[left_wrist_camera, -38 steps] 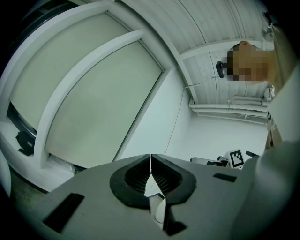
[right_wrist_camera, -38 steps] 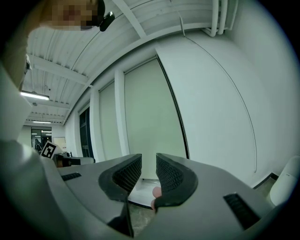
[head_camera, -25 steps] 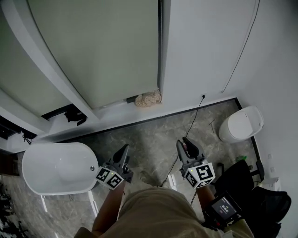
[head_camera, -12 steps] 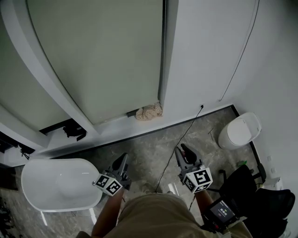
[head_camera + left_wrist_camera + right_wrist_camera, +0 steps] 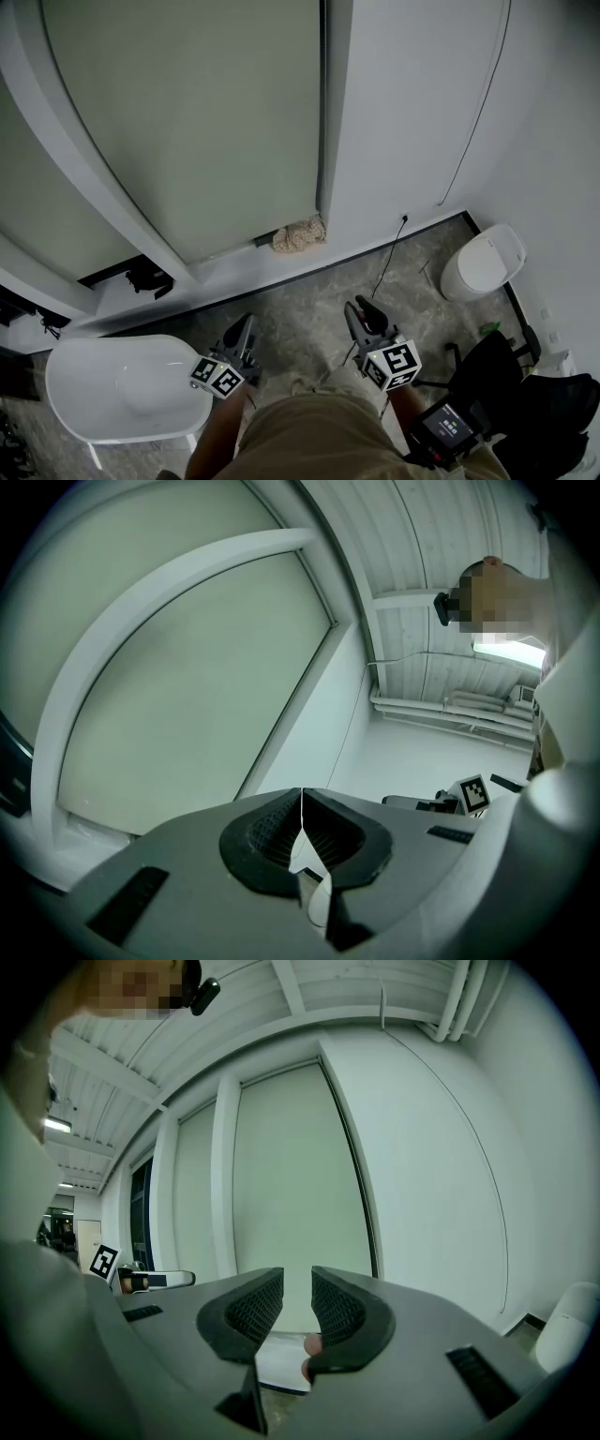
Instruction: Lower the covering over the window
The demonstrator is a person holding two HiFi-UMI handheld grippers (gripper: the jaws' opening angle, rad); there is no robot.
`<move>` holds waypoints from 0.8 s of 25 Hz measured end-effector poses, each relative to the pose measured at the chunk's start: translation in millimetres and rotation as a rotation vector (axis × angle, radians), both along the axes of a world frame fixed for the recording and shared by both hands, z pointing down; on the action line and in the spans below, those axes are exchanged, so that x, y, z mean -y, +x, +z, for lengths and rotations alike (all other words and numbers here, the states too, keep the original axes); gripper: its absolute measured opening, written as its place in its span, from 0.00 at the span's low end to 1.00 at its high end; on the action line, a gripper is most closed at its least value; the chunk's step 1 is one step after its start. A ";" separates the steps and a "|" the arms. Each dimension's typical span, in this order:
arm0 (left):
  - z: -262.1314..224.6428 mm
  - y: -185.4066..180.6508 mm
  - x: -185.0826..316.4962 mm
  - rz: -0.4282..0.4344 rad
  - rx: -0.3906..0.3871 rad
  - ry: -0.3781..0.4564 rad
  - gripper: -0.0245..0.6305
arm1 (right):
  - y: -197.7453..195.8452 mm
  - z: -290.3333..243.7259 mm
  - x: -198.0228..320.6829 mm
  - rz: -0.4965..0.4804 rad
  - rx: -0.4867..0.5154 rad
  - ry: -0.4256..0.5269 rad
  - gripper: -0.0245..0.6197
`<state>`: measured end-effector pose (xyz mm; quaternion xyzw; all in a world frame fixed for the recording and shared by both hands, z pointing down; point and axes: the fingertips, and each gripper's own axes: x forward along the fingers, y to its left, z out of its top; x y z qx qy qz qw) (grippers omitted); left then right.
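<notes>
A pale green blind (image 5: 206, 122) covers the tall window down to its sill; it also fills the left gripper view (image 5: 187, 686) and the middle of the right gripper view (image 5: 295, 1204). Both grippers are held low, close to the person's body and well back from the window. My left gripper (image 5: 246, 330) is shut, its jaws touching at the tips (image 5: 301, 794), with nothing in them. A narrow gap shows between the jaws of my right gripper (image 5: 361, 309), which stands open and empty (image 5: 297, 1283).
A white bathtub (image 5: 122, 384) stands at the lower left. A beige rag (image 5: 298, 234) lies on the sill. A black cable (image 5: 389, 253) runs down from a wall socket. A white toilet (image 5: 483, 262) and a black chair (image 5: 487, 366) are at the right.
The view has drawn back from the window, so the blind and sill look farther off. Both grippers sit slightly lower in the head view, jaws unchanged.
</notes>
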<state>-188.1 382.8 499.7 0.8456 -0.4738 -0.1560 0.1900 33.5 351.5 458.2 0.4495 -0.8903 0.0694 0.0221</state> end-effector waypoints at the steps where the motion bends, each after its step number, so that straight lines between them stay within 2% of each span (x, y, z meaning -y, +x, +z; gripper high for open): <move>1: -0.9 2.3 1.7 -0.005 -0.001 0.001 0.07 | 2.4 -0.1 2.2 -0.003 0.003 -0.001 0.19; 13: -8.7 39.5 29.4 -0.060 -0.008 -0.016 0.07 | 30.0 -8.7 51.8 -0.063 0.005 0.003 0.19; 20: -0.7 82.3 36.6 -0.069 -0.005 -0.052 0.07 | 69.1 5.7 60.7 -0.083 0.047 -0.070 0.19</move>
